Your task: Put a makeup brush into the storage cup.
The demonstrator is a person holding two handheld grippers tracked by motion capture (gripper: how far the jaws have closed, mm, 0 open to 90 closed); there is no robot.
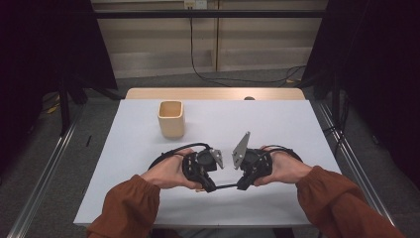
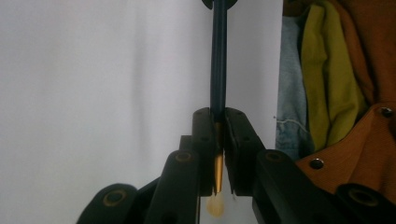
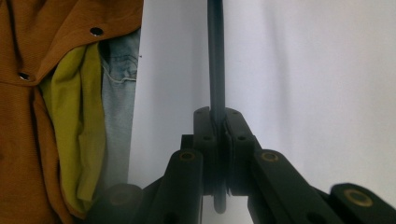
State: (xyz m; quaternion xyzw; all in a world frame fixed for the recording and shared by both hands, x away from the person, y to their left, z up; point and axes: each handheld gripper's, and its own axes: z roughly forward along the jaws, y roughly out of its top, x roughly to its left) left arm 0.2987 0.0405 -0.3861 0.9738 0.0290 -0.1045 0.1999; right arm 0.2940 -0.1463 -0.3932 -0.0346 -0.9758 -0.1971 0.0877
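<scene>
Both tools (image 1: 225, 187) pinch one pencil (image 1: 226, 187) over a white table (image 1: 277, 129); grey floor (image 1: 99, 124).

High view looks down from above the near edge, facing twelve o'clock across the white table (image 1: 277, 124). Both gripper views sit close (facing each other), sharing one dark pencil (image 2: 218, 70).

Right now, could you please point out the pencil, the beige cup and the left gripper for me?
pencil (image 2: 218, 70): left gripper view, on its dark shaft above the jaws.
beige cup (image 1: 171, 125): high view, on its front wall.
left gripper (image 1: 210, 188): high view, at its jaw tips, shut on the pencil.
</scene>
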